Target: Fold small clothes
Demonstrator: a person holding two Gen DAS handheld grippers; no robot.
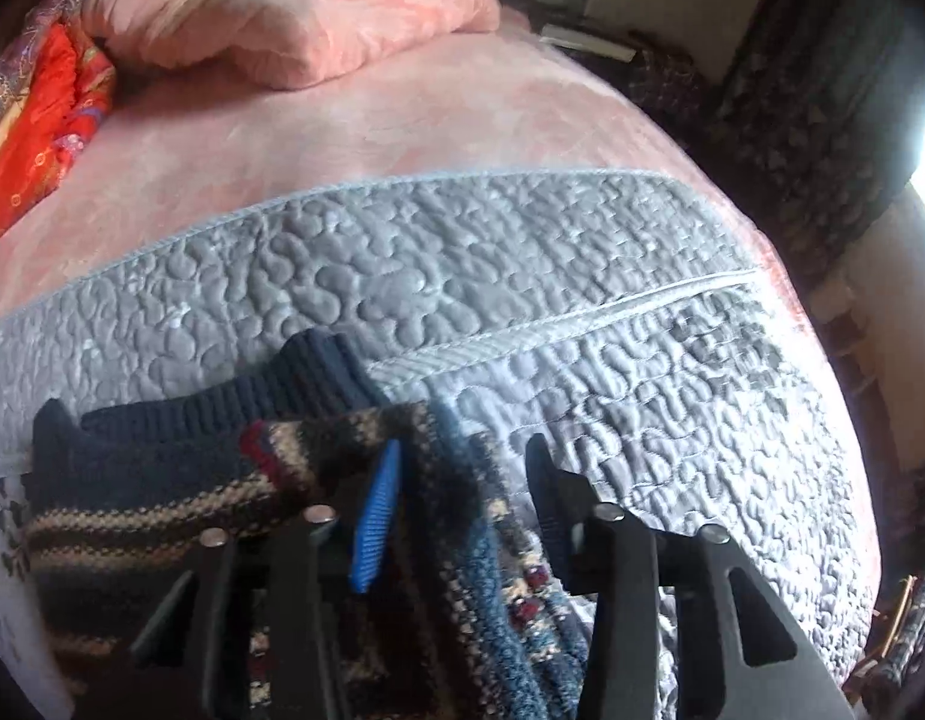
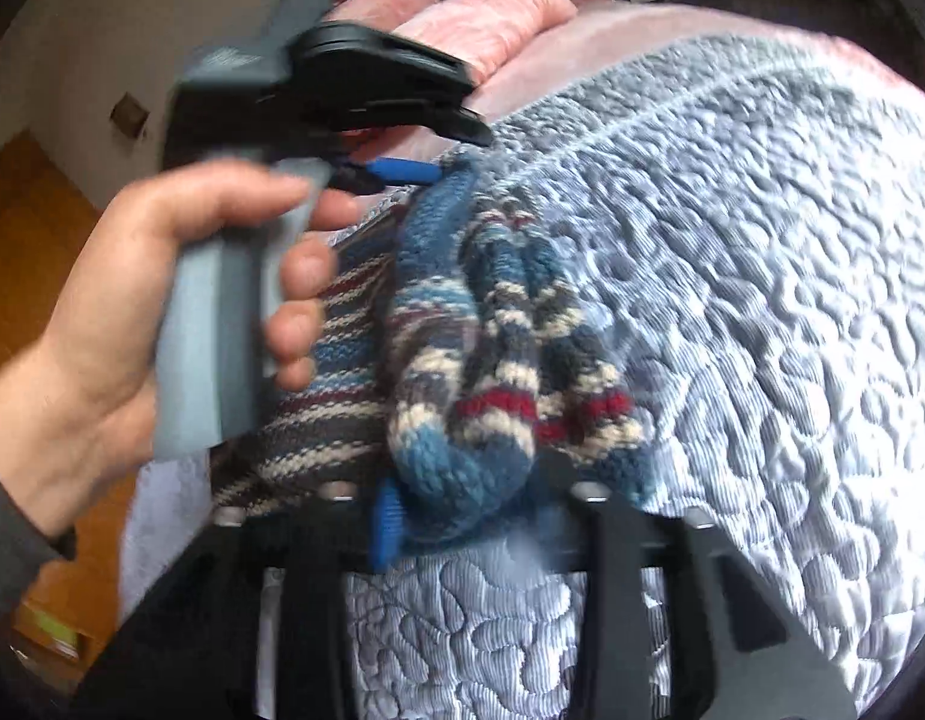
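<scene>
Folding looks half done: sweater (image 2: 462,324) bunched on grey quilt (image 2: 762,240); left gripper (image 1: 456,498) wide above it, right gripper (image 2: 468,516) pinching its fold.

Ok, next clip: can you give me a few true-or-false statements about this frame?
1. The sweater lies on a grey quilt. True.
2. The pillow is green. False: it is pink.
3. The jaws of the left gripper are shut. False: they stand wide apart, with sweater between them.
4. A bare hand holds the left gripper. True.
</scene>
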